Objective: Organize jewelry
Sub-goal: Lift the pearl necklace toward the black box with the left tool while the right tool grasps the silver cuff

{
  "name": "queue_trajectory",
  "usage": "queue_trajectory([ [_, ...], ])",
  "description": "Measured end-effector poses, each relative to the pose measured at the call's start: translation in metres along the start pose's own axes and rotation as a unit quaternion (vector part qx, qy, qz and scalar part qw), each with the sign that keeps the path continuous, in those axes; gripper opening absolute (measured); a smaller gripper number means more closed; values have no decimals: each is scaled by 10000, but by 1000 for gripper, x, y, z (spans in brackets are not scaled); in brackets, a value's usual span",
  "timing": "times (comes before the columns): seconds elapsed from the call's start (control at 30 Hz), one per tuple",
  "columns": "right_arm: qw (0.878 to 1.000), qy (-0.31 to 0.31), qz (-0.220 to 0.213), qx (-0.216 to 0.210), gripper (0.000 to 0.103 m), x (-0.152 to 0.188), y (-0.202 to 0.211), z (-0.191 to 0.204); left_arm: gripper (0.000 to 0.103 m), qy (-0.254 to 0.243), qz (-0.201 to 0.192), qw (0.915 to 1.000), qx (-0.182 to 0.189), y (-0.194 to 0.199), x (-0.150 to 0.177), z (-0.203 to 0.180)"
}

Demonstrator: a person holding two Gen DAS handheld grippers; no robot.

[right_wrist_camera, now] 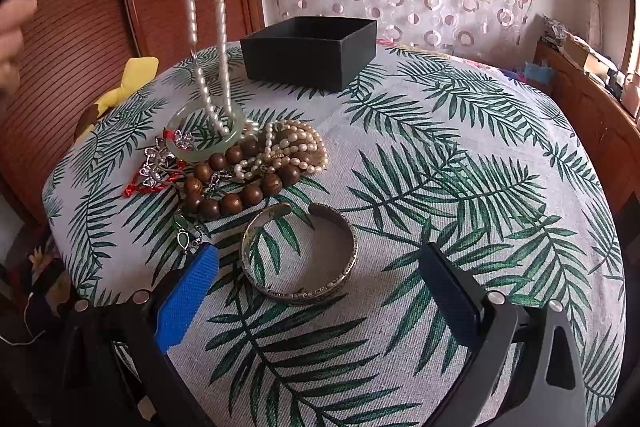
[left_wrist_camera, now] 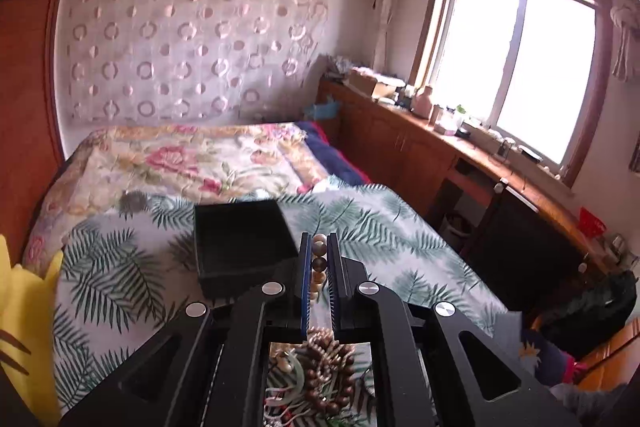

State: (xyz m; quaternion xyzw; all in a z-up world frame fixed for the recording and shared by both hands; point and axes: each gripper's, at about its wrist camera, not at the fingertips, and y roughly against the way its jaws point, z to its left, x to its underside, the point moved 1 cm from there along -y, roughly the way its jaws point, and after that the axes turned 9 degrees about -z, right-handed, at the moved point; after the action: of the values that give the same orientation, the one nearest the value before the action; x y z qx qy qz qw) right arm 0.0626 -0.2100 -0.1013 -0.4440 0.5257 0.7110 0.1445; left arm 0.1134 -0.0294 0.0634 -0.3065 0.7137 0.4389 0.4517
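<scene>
The desk [right_wrist_camera: 460,155], covered in a palm-leaf printed cloth, carries everything the task concerns, and its layout reads as a sorting job barely begun. At the far edge an open black box [right_wrist_camera: 310,53] sits empty-side up, apparently the place meant to receive the pieces, set clear of the pile so a loaded tool can reach it from above.

The jewelry is still heaped together on the left of the cloth: a wooden bead bracelet [right_wrist_camera: 236,193] curls around a bunch of cream pearls [right_wrist_camera: 288,147], and a pale green jade bangle [right_wrist_camera: 206,131] rests against both. A wide silver cuff [right_wrist_camera: 298,255] lies apart, nearer the right wrist camera.

The left tool [left_wrist_camera: 319,259] is closed on a strand of beads, pinched between its blue pads. In the right wrist view a long pearl necklace [right_wrist_camera: 200,7] hangs from above, its lower end trailing through the bangle into the heap, so it looks only partly freed; lifting further may drag the bangle along.

The right tool [right_wrist_camera: 320,287] stands wide open and empty, its fingers either side of the cuff and above it, probably lined up to take that piece.
</scene>
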Motion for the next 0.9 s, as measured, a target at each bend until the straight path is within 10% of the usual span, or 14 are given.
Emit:
queue_trajectory([
  [0.37,9999,59,121,30,89,1,-5,-3,6,-141,-538,9985,19,27,-48,-13],
  [0.5,9998,183,94,43,63,0,-2,-2,6,-184,-627,9978,-78,28,-61,-10],
  [0.9,9997,158,-186,-66,63,-19,7,-13,6,-336,-670,9965,-356,8,-90,0],
])
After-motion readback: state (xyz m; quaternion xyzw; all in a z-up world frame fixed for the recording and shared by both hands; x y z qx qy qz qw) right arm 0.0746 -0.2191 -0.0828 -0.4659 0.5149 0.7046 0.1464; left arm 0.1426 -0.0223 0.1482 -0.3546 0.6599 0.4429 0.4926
